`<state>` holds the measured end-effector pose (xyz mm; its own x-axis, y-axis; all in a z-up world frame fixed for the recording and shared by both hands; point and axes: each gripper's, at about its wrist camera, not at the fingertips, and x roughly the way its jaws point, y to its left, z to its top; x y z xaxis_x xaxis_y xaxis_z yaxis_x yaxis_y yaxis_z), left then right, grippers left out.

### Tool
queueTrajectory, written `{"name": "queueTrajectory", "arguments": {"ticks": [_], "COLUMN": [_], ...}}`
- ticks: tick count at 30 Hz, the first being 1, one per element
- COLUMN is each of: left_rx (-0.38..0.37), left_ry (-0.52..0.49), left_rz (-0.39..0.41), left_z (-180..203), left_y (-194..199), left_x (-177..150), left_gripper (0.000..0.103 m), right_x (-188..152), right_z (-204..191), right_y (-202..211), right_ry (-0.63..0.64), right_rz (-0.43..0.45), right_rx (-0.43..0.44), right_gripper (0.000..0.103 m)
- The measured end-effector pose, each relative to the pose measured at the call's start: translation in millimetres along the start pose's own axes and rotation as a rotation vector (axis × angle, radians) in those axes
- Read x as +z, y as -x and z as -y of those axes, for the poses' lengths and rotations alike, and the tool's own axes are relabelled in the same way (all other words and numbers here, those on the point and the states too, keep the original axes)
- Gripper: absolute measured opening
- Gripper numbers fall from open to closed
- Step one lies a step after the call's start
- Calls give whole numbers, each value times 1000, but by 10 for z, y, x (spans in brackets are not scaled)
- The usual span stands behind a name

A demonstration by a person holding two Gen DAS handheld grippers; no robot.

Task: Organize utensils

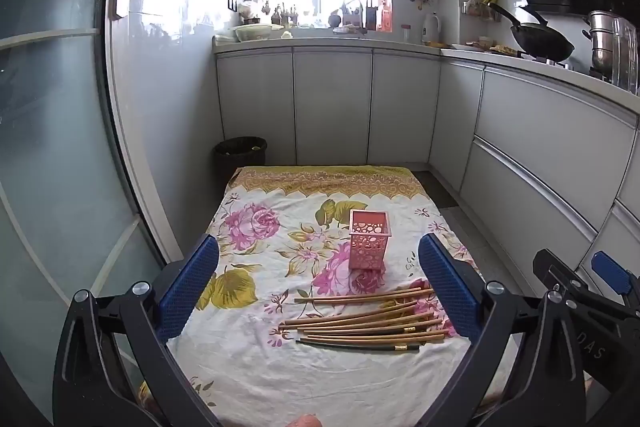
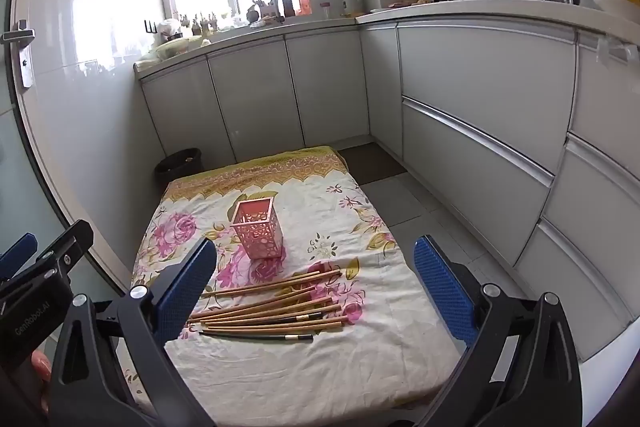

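Note:
Several wooden chopsticks (image 1: 366, 323) lie in a loose pile on a floral cloth (image 1: 256, 367), with one black chopstick (image 1: 360, 346) nearest me. A pink perforated square holder (image 1: 369, 239) stands upright and empty just beyond them. My left gripper (image 1: 319, 291) is open and empty, held above the cloth's near part. My right gripper (image 2: 315, 291) is open and empty too, over the pile (image 2: 272, 311), with the holder (image 2: 258, 231) beyond it. The right gripper also shows at the right edge of the left wrist view (image 1: 592, 291).
The cloth covers a low table in a narrow kitchen. Grey cabinets (image 2: 480, 115) run along the right and far sides. A dark waste bin (image 1: 240, 155) stands at the table's far left corner. A glass door (image 1: 60, 147) is on the left.

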<state>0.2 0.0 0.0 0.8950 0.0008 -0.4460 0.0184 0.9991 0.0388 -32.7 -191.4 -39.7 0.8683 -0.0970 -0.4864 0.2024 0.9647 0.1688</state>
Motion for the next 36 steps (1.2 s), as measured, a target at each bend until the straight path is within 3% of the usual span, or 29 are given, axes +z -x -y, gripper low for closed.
{"name": "queueTrajectory", "arguments": {"ticks": [36], "left_rx": [-19], "left_ry": [24], "left_rz": [-3], "left_z": [-18], "left_y": [27], "left_x": [19], "left_gripper": [96], "right_x": [-2], "right_z": [11], "right_y": [35], "right_ry": [-5], "right_rz": [1], "right_rx": [8], "right_gripper": [96]}}
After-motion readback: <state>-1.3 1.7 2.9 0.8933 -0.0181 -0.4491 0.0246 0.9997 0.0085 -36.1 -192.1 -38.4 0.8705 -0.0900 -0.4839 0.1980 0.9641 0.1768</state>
